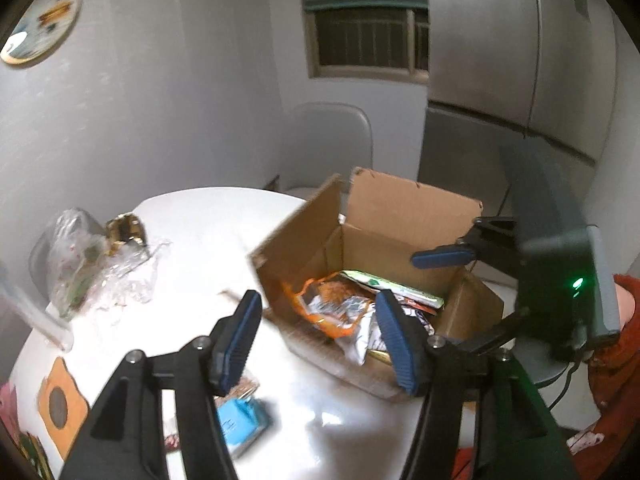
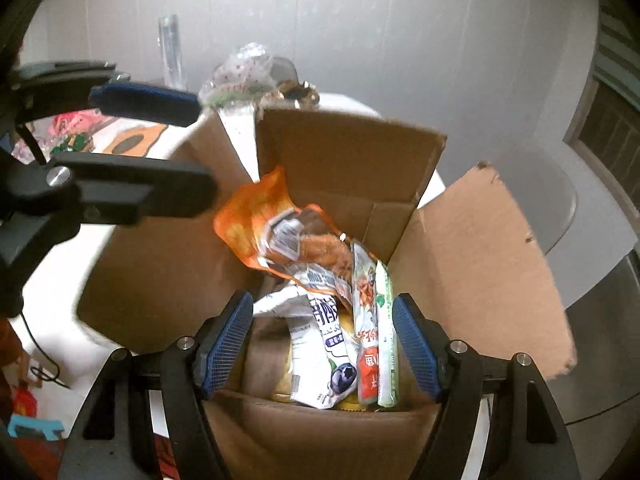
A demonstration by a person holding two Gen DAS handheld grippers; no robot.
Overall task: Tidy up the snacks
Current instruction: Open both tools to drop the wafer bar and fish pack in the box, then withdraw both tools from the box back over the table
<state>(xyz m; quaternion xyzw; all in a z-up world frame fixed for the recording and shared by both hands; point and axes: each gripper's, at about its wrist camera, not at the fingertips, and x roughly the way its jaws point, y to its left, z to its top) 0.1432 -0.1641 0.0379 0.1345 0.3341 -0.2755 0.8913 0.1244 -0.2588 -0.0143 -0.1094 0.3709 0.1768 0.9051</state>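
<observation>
An open cardboard box (image 1: 372, 216) (image 2: 352, 160) stands on the white round table (image 1: 208, 220). Several snack packets lie inside: an orange packet (image 1: 320, 300) (image 2: 260, 220), a white blueberry packet (image 2: 324, 356), a red packet (image 2: 366, 336) and a green-and-white packet (image 1: 392, 286) (image 2: 386, 332). My left gripper (image 1: 320, 336) is open and empty at the box's near left corner. My right gripper (image 2: 324, 344) is open and empty, directly above the box's contents. A blue packet (image 1: 240, 420) lies on the table under my left gripper.
Crumpled clear plastic bags (image 1: 92, 268) and a gold wrapper (image 1: 126, 230) lie at the table's far left. An orange-and-grey coaster (image 1: 60, 400) is near the left edge. A white chair (image 1: 328, 140), a window and a steel fridge (image 1: 520, 60) stand behind.
</observation>
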